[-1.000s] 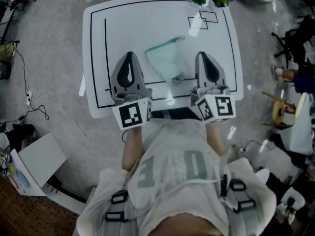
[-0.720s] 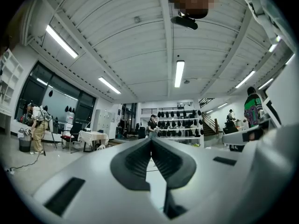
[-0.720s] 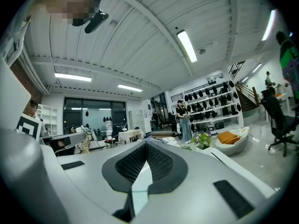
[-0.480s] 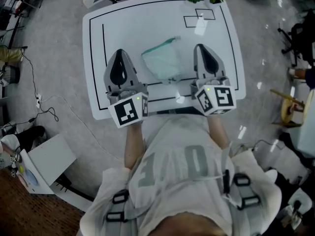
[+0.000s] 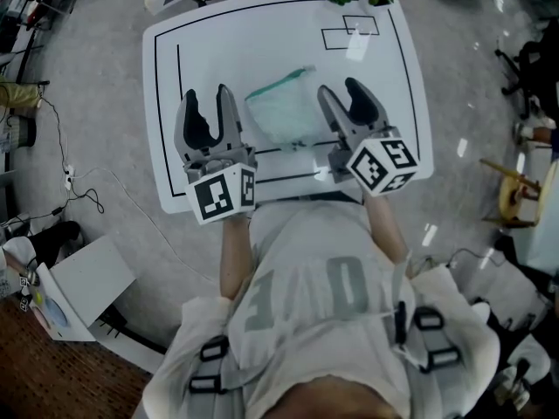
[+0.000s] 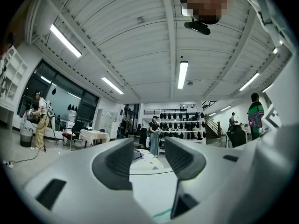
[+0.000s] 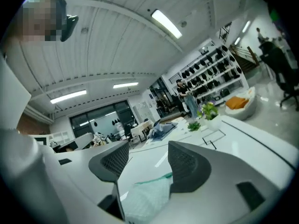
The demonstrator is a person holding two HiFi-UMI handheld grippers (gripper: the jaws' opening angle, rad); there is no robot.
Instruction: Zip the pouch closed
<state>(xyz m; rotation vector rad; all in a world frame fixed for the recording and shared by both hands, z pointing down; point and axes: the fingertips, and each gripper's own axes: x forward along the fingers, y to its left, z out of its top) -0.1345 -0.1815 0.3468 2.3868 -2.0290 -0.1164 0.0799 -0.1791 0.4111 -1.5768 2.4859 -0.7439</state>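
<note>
From the head we look steeply down on the table (image 5: 262,42). Our gripper views sit low over it, facing outward; the right one shares the pouch (image 7: 147,195) with the head view.

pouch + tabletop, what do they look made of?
Pouch: soft pale-green mesh or thin woven fabric, matte; fine grid texture shows in the right gripper view, and it lies limp and creased. Its darker green edge is probably the zipper tape. Table: hard, smooth white board, likely laminate or plastic, semi-gloss; glare patches and crisp black lines show.
</note>
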